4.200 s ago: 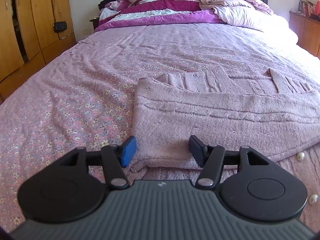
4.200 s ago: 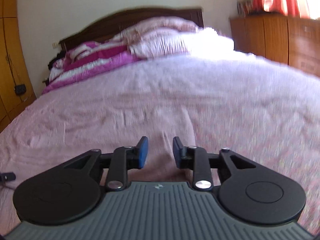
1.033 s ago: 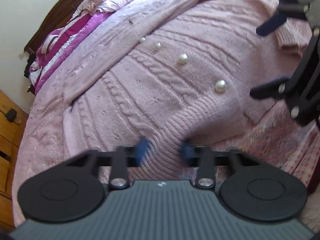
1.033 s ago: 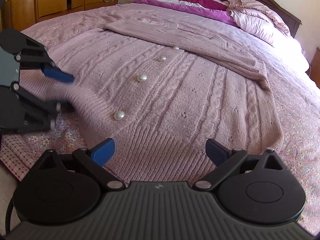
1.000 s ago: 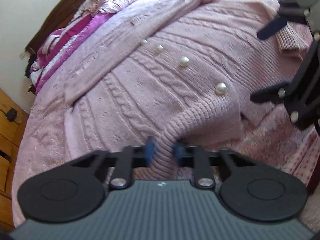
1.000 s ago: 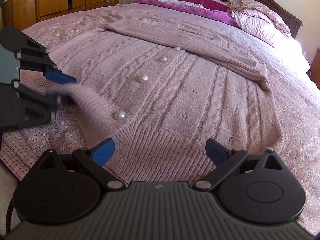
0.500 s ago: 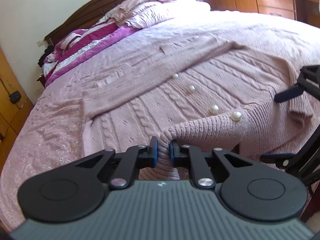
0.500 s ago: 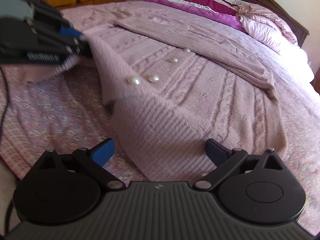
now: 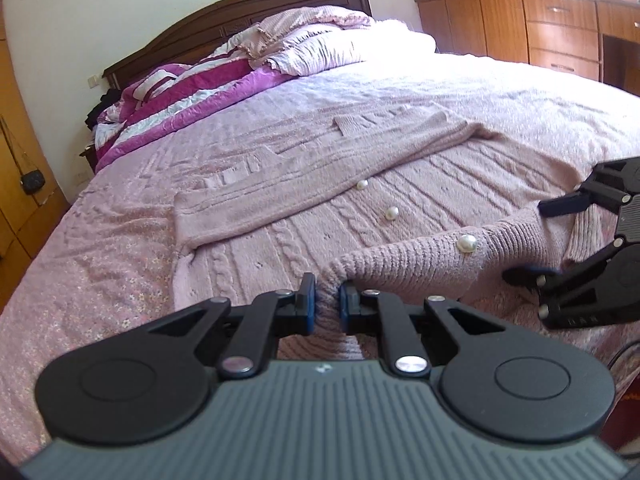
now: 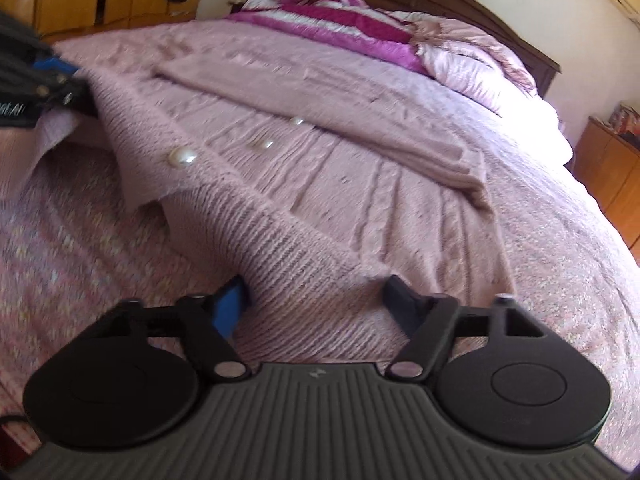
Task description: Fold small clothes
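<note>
A: Pinching noted: the ribbed hem of the pink cardigan is clamped between the narrow fingers of the left gripper, low centre of the left view, and raised off the bed.

B: The right gripper is closing; hem lies between its fingers, bottom centre of the right view, but no firm pinch is seen.

A: Risk: only one knit layer may be caught, so that corner would sag.

B: A pearl button could be snagged if the hem is dragged unevenly.
</note>
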A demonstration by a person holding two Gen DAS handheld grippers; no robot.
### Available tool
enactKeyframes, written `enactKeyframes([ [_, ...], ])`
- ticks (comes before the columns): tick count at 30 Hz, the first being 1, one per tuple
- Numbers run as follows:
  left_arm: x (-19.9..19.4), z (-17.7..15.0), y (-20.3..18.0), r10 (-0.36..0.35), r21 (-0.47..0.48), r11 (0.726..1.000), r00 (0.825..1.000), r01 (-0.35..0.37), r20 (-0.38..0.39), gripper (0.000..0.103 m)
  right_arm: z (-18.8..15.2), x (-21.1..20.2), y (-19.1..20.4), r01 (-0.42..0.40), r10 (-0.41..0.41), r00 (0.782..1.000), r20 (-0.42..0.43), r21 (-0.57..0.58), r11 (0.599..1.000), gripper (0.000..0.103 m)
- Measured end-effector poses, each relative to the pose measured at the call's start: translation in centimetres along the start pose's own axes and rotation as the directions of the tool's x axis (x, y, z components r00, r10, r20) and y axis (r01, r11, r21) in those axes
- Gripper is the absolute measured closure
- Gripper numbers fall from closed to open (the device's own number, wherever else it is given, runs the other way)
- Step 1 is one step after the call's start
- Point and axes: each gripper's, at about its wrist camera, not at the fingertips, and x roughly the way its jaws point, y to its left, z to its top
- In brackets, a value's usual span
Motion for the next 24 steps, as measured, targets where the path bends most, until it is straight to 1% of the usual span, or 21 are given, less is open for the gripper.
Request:
enactKeyframes([
  [1, 0.0, 0.1, 0.1, -0.002, -0.009, 1.0, 1.0, 0.002, 0.006, 0.089, 0.3, 0.0, -0.3, -0.001, 0.0, 1.0, 0.007, 0.014, 1.0, 0.052],
  [2, 0.0, 0.2, 0.2, -0.003, -0.016, 1.0, 1.0, 0.004, 0.009, 0.089, 0.6, -0.1, -0.4, 0.005, -0.006, 1.0, 0.017, 0.026, 1.0, 0.064],
  [3, 0.1, 0.4, 0.3, 0.0, -0.021, 1.0, 1.0, 0.0, 0.008, 0.089, 0.9, -0.2, -0.7, 0.015, -0.016, 0.999, 0.034, 0.038, 0.999, 0.069],
  [4, 0.2, 0.6, 0.3, 0.004, -0.023, 1.0, 1.0, -0.004, 0.008, 0.089, 1.1, -0.3, -0.8, 0.02, -0.023, 0.998, 0.053, 0.049, 0.999, 0.077],
  [5, 0.2, 0.7, 0.4, 0.006, -0.027, 1.0, 1.0, -0.005, 0.012, 0.089, 1.4, -0.2, -1.0, 0.022, -0.026, 0.998, 0.065, 0.064, 0.998, 0.081],
  [8, 0.5, 1.5, 1.2, 0.007, -0.062, 0.998, 1.0, -0.005, 0.023, 0.089, 2.5, -0.2, -1.6, 0.009, -0.021, 0.994, 0.105, 0.111, 0.994, 0.088],
  [11, 0.8, 2.6, 2.1, 0.008, -0.1, 0.995, 1.0, -0.005, 0.03, 0.089, 3.8, -0.4, -2.6, -0.002, -0.024, 0.986, 0.164, 0.156, 0.988, 0.089],
  [15, 1.1, 4.5, 3.1, 0.024, -0.127, 0.992, 0.997, -0.016, 0.067, 0.089, 6.0, -0.2, -4.3, -0.052, 0.003, 0.976, 0.217, 0.217, 0.975, 0.089],
  [24, 3.2, 9.3, 5.4, 0.085, -0.159, 0.985, 0.987, -0.062, 0.137, 0.09, 11.8, 1.5, -6.2, -0.052, -0.011, 0.951, 0.309, 0.195, 0.979, 0.091],
])
